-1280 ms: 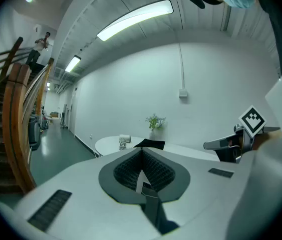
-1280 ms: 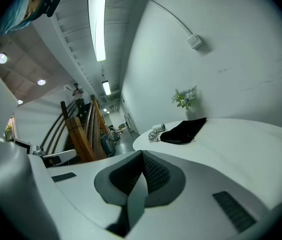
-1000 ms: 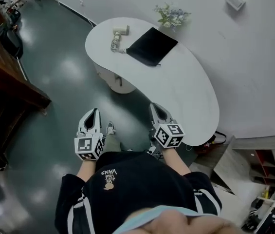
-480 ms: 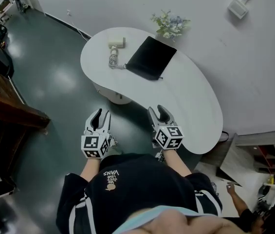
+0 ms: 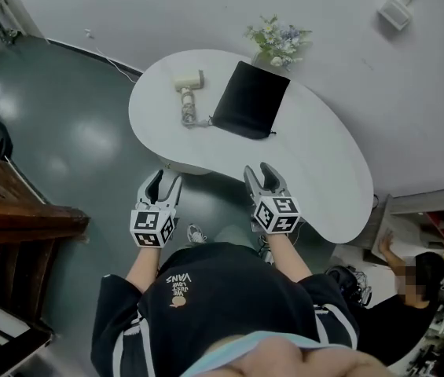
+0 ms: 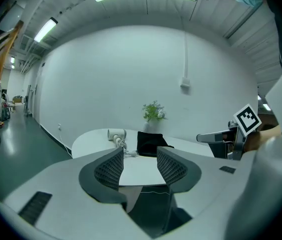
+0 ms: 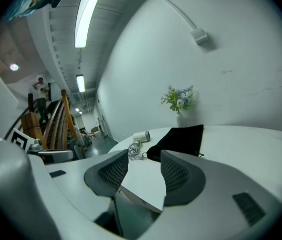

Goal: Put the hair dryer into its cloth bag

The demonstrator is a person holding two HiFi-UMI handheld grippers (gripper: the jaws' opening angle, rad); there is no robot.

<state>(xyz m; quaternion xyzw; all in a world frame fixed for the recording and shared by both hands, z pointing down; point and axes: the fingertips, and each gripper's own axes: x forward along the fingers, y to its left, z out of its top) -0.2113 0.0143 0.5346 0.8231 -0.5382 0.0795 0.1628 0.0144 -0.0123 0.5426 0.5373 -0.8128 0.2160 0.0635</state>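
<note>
A cream hair dryer (image 5: 188,81) lies at the far left end of the white curved table (image 5: 324,171), its coiled cord (image 5: 189,113) beside it. The flat black cloth bag (image 5: 251,99) lies just to its right. Both grippers hang in the air short of the table's near edge. My left gripper (image 5: 165,179) is over the floor and my right gripper (image 5: 258,170) is at the rim. The jaws of both are opening, with nothing between them. The left gripper view shows dryer (image 6: 116,134) and bag (image 6: 150,143) beyond the jaws. The right gripper view shows dryer (image 7: 141,136) and bag (image 7: 178,140).
A vase of flowers (image 5: 277,36) stands at the table's far edge by the wall. A dark wooden staircase (image 5: 17,210) is at the left. A person (image 5: 410,285) crouches near a shelf unit (image 5: 434,218) at the right. Dark floor surrounds the table.
Both grippers have moved forward toward the table, and their jaws have gone from shut to open. The table and its objects now look nearer.
</note>
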